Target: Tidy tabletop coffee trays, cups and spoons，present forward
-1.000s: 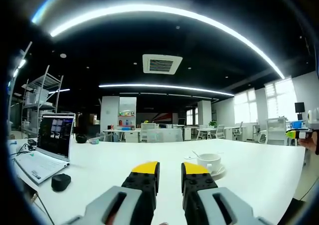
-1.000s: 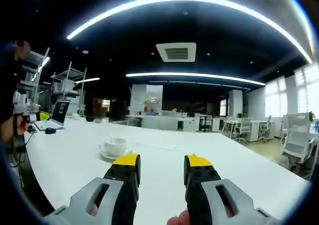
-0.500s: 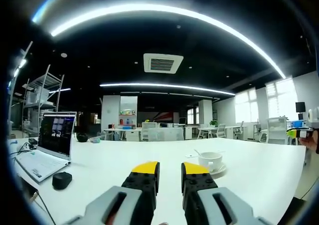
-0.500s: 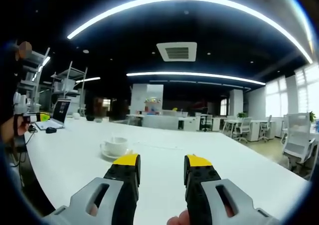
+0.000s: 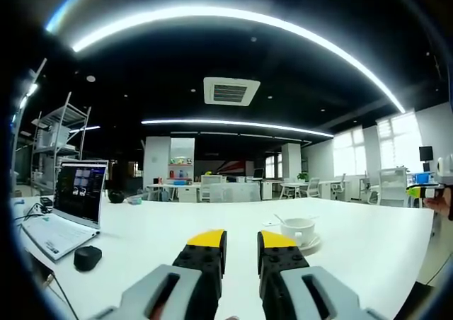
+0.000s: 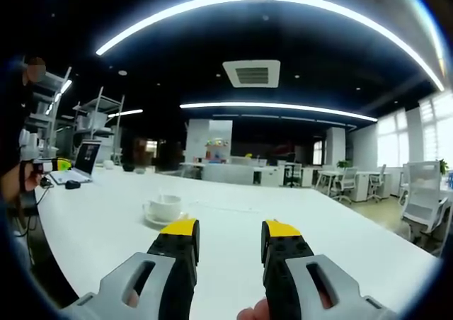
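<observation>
A white coffee cup sits on a white saucer on the long white table, just right of and beyond my left gripper. A spoon handle sticks up at the cup's left side. The left gripper's yellow-tipped jaws stand slightly apart with nothing between them. In the right gripper view the same cup and saucer lie ahead and to the left of my right gripper, which is open and holds nothing. Both grippers hover low over the table, short of the cup.
An open laptop and a black mouse sit at the table's left end, small in the right gripper view as laptop. The other gripper shows at the edge: right one, left one. Office desks and chairs stand beyond.
</observation>
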`<state>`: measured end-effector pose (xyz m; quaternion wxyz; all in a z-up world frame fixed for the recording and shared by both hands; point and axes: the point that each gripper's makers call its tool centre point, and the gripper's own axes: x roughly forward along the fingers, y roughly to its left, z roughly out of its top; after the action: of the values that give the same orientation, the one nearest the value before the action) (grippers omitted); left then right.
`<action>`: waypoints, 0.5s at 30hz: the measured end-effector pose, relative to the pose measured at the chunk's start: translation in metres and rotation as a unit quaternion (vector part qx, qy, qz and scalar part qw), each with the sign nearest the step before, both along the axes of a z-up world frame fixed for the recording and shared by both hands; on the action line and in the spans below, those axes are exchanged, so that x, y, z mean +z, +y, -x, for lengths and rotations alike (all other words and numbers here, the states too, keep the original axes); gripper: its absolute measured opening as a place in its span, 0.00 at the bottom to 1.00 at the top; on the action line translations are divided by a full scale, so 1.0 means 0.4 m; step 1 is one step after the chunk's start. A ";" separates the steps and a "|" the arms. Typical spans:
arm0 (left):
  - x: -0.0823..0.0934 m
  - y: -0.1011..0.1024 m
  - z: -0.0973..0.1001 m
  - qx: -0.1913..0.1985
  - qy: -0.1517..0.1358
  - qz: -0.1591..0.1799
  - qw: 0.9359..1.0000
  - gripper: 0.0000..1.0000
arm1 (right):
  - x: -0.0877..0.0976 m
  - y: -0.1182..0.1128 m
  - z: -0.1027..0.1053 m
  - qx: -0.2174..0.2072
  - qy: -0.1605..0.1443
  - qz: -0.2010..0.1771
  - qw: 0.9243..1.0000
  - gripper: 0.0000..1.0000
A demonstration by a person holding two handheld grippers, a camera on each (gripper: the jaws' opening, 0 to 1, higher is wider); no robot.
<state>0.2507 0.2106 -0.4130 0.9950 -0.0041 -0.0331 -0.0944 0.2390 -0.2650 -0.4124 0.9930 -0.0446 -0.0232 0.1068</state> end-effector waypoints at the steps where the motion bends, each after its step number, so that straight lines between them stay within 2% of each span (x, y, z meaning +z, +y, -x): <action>1: -0.001 0.000 0.000 0.000 0.000 0.001 1.000 0.20 | -0.001 0.000 0.000 0.000 0.000 0.000 1.000 0.35; 15: 0.003 0.000 0.003 -0.001 -0.002 0.003 1.000 0.20 | -0.004 -0.002 0.003 0.000 0.000 -0.001 1.000 0.35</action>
<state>0.2496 0.2108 -0.4116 0.9947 -0.0071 -0.0356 -0.0958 0.2376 -0.2656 -0.4139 0.9930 -0.0439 -0.0230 0.1070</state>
